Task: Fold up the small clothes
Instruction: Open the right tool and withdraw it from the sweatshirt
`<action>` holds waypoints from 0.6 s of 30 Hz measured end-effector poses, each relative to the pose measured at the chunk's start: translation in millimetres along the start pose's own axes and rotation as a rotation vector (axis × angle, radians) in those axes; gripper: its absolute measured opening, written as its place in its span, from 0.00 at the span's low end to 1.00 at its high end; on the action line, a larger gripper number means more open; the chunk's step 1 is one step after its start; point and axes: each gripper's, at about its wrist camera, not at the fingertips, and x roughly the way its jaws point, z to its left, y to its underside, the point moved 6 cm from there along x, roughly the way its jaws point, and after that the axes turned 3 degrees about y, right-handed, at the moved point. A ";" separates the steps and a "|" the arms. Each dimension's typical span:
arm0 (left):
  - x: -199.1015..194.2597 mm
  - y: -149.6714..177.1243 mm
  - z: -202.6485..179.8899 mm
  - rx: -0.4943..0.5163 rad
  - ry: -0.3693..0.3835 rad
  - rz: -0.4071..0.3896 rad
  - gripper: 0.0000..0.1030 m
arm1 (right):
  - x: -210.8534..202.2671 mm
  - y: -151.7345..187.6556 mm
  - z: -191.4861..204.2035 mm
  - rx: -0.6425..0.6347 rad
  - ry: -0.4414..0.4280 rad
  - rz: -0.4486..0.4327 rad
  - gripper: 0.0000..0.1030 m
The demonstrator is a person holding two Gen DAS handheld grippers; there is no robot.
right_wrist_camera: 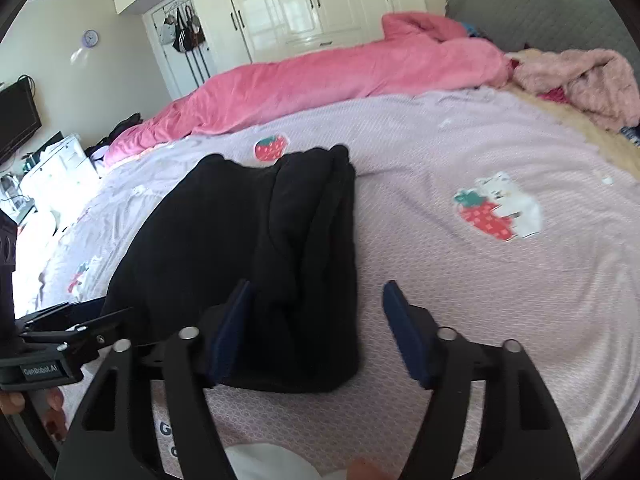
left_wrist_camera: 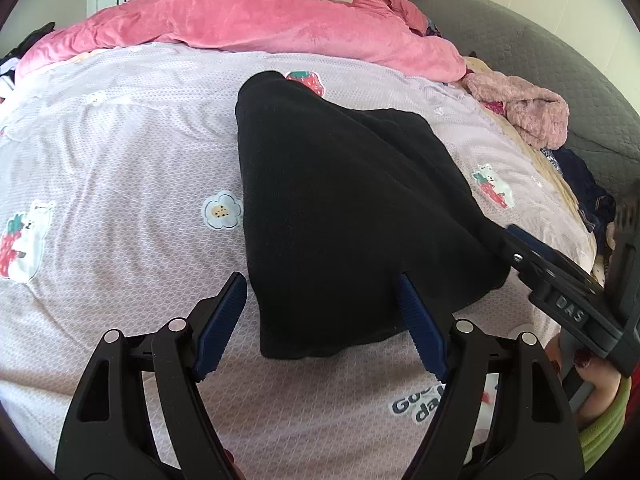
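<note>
A folded black garment point(left_wrist_camera: 344, 216) lies on the lilac printed bedspread point(left_wrist_camera: 120, 168), roughly in the middle of the bed and reaching toward its near edge; in the right wrist view it shows as a stacked bundle with a thicker folded ridge along its right side point(right_wrist_camera: 256, 248).

The left gripper point(left_wrist_camera: 324, 320) hovers over the garment's near end with its blue-padded fingers point(left_wrist_camera: 222, 320) spread wide; one finger stands on the bare bedspread left of the cloth and the other over the cloth's near right part; nothing is pinched between them.

The right gripper point(right_wrist_camera: 316, 332) also stands wide open; its left finger point(right_wrist_camera: 230, 332) is over the near right corner of the garment and its right finger over bare bedspread; the pads do not press on the cloth, though the frame is a little blurred, so light contact of the left pad cannot be ruled out.

Each wrist view catches the other gripper at its edge, beside the garment's near corners, with a hand point(left_wrist_camera: 596, 380) on the handle.

A pink quilt point(left_wrist_camera: 248, 24) is heaped along the far edge of the bed; a fluffy pale pink garment point(left_wrist_camera: 524, 112) lies at the far right corner by a grey headboard point(left_wrist_camera: 560, 64); white wardrobes point(right_wrist_camera: 304, 0) stand behind.
</note>
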 end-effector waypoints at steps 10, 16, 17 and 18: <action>-39.1 0.3 4.5 -0.004 -0.020 -0.075 0.91 | -50.3 2.5 -1.5 0.027 0.009 -0.137 0.95; -62.4 4.3 5.3 0.001 -0.040 -0.124 0.91 | -71.3 9.3 1.9 0.027 0.018 -0.170 0.95; -65.3 5.4 6.4 0.002 -0.044 -0.129 0.91 | -75.7 11.6 2.5 0.023 0.021 -0.176 0.95; -69.0 8.0 7.5 0.003 -0.051 -0.134 0.91 | -78.9 13.1 2.8 0.020 0.021 -0.179 0.95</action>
